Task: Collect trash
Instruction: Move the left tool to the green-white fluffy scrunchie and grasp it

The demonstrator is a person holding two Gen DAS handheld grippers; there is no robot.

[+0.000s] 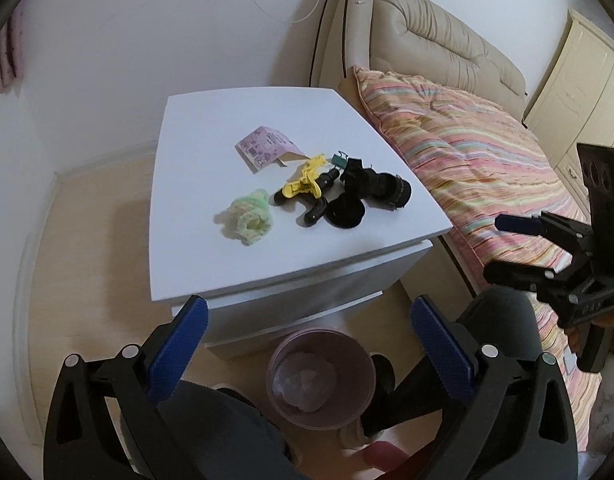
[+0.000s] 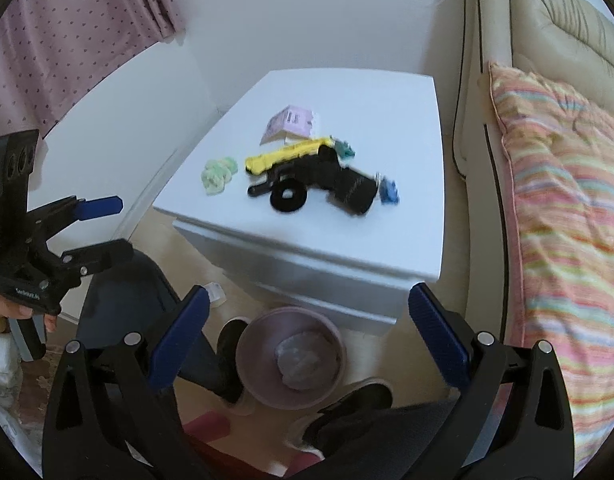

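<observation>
A pink bin [image 1: 321, 378] [image 2: 291, 364] stands on the floor before a white nightstand [image 1: 235, 256] [image 2: 387, 240], with crumpled clear plastic [image 1: 303, 384] [image 2: 305, 362] inside. My left gripper [image 1: 307, 336] [image 2: 101, 226] hangs open above the bin, nothing between its fingers. My right gripper [image 2: 307, 332] [image 1: 507, 246] is open and empty too, over the bin's far rim. On the nightstand lie a pink paper wrapper [image 1: 265, 150] [image 2: 289, 122], a green crocheted scrunchie [image 1: 249, 218] [image 2: 219, 172], a yellow clip [image 1: 303, 182] [image 2: 283, 156], black hair ties and clips [image 1: 347, 210] [image 2: 287, 198] and a black roll [image 1: 389, 190] [image 2: 355, 192].
A bed with a striped quilt [image 1: 479, 168] [image 2: 563, 216] and beige headboard [image 1: 435, 40] lies right of the nightstand. The person's dark trouser legs and black shoes [image 2: 231, 352] flank the bin. A scrap [image 2: 215, 292] lies on the floor. A pink curtain [image 2: 67, 40] hangs at left.
</observation>
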